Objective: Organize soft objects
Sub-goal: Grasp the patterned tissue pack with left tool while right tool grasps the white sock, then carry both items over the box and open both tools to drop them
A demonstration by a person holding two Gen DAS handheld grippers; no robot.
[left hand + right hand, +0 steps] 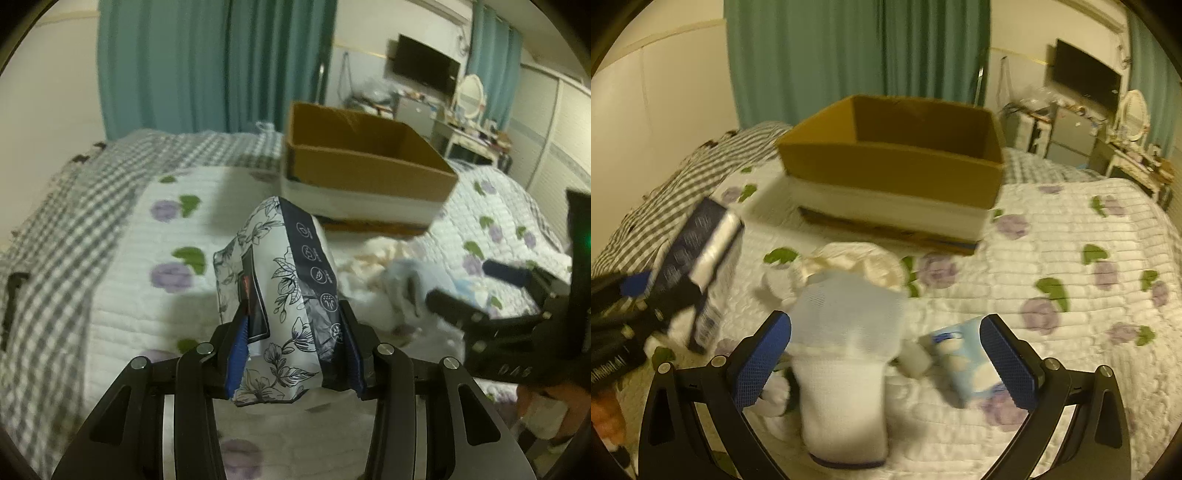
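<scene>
My left gripper point(291, 354) is shut on a floral white-and-navy soft pack point(280, 280) and holds it above the bed; the pack shows at the left of the right wrist view point(705, 273). An open cardboard box point(365, 166) stands on the bed beyond it, also in the right wrist view point(894, 166). My right gripper point(886, 354) is open, its jaws either side of a white sock point(846, 354) lying on the quilt. A light-blue tissue pack point(964, 358) lies by its right finger. Crumpled cream cloth point(849, 266) lies behind the sock.
The bed has a white quilt with purple flowers point(1071, 258) and a grey checked blanket point(74, 206) at the left. Teal curtains point(214, 62) hang behind. A TV point(424, 66) and a cluttered dresser point(472, 133) stand at the right.
</scene>
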